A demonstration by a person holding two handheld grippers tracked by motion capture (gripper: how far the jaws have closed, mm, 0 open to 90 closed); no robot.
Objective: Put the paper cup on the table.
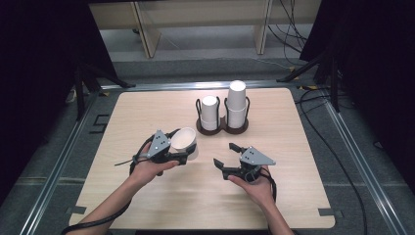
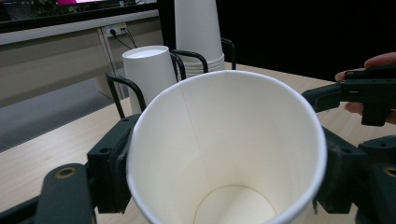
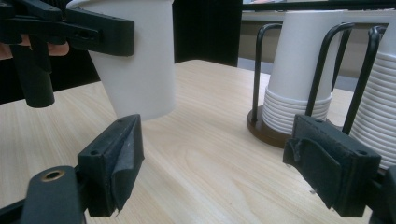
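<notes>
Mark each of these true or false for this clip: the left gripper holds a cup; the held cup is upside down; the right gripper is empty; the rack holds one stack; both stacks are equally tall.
1. The left gripper clamps a white paper cup. True.
2. That cup is upside down. False: its mouth opens upward.
3. The right gripper holds nothing, jaws apart. True.
4. The black wire rack holds one stack. False: it holds two stacks.
5. Both stacks are equally tall. False: the right stack stands taller than the left stack.

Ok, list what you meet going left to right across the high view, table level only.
left gripper → paper cup clamped in it → shorter cup stack → taller cup stack in the holder → right gripper, jaws open.
</notes>
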